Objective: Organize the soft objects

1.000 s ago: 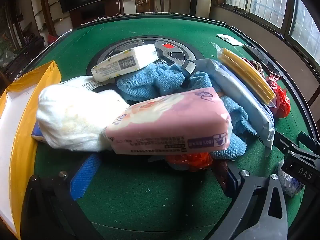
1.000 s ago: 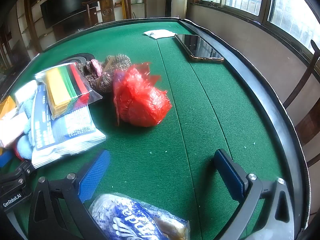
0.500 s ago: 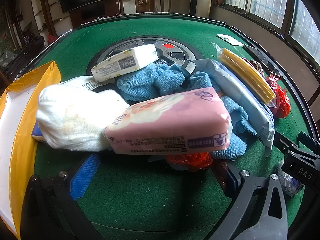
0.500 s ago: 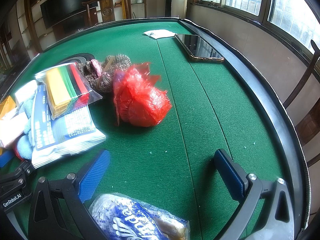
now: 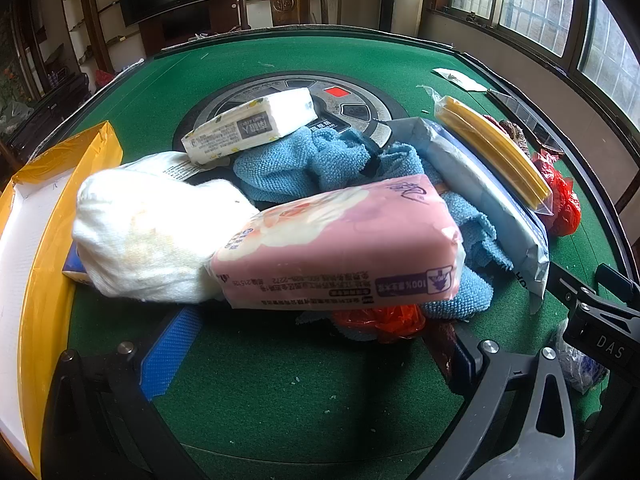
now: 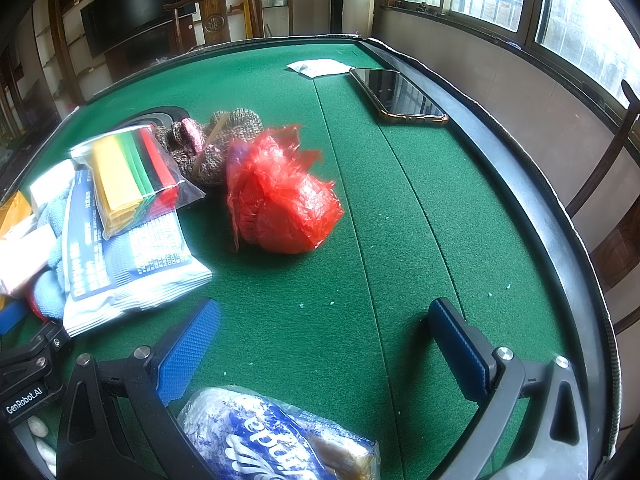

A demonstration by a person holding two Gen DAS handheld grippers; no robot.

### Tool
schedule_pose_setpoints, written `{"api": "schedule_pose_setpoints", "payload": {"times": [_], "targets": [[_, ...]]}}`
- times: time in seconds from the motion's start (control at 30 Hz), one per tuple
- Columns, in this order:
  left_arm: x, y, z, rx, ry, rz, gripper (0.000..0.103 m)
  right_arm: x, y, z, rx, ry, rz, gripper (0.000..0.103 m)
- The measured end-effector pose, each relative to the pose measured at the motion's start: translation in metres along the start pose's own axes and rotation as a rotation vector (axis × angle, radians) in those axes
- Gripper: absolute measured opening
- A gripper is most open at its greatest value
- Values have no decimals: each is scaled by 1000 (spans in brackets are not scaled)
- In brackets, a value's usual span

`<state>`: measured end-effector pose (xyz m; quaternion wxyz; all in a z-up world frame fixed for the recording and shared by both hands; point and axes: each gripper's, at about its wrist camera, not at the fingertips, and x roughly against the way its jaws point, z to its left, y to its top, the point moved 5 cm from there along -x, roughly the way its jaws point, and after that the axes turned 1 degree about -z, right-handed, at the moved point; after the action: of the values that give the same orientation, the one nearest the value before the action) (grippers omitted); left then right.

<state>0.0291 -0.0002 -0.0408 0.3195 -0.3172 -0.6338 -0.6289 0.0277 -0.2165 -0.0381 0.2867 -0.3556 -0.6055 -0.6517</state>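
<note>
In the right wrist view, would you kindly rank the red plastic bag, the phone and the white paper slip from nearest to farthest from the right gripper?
From the right gripper:
1. Red plastic bag, ahead, slightly left.
2. Phone, far right, near the table edge.
3. White paper slip, just beyond the phone.

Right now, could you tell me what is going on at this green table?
A person holds two handheld grippers over a heap of soft goods, and neither grips anything. The left gripper is open, facing a pink tissue pack that lies beside a white cloth bundle and over a blue towel. The right gripper is open above bare felt, short of the red plastic bag. A yellow box waits at the left.
</note>
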Motion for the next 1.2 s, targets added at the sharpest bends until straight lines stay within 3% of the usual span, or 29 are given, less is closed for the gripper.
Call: {"api": "schedule_pose_setpoints", "payload": {"times": [0.23,0.5,0.73,0.8,0.87,1.0,1.03,1.1,1.2], "targets": [[0,0,0,-2,-2,0,103,-1,1,0,17,19,6,102],[10,-8,-4,-89,-67,30,103,0,0,-4,20,16,81,102],[14,-16,-3,-91,-59,50,103,11,-11,-3,34,37,111,102],[15,-18,-3,-99,-61,65,103,30,-11,-8,0,45,52,101],[19,-25,-3,-105,-69,67,103,60,-5,-9,0,30,-61,102],[22,-27,-2,-110,-75,68,103,139,8,-6,0,-6,-440,102],[22,-27,-2,-108,-72,68,103,142,11,-3,10,6,-455,102],[22,-27,-2,-102,-63,70,103,133,22,5,19,13,-399,102],[24,-29,-4,-90,-69,71,103,127,34,8,-33,18,-462,102]]}}
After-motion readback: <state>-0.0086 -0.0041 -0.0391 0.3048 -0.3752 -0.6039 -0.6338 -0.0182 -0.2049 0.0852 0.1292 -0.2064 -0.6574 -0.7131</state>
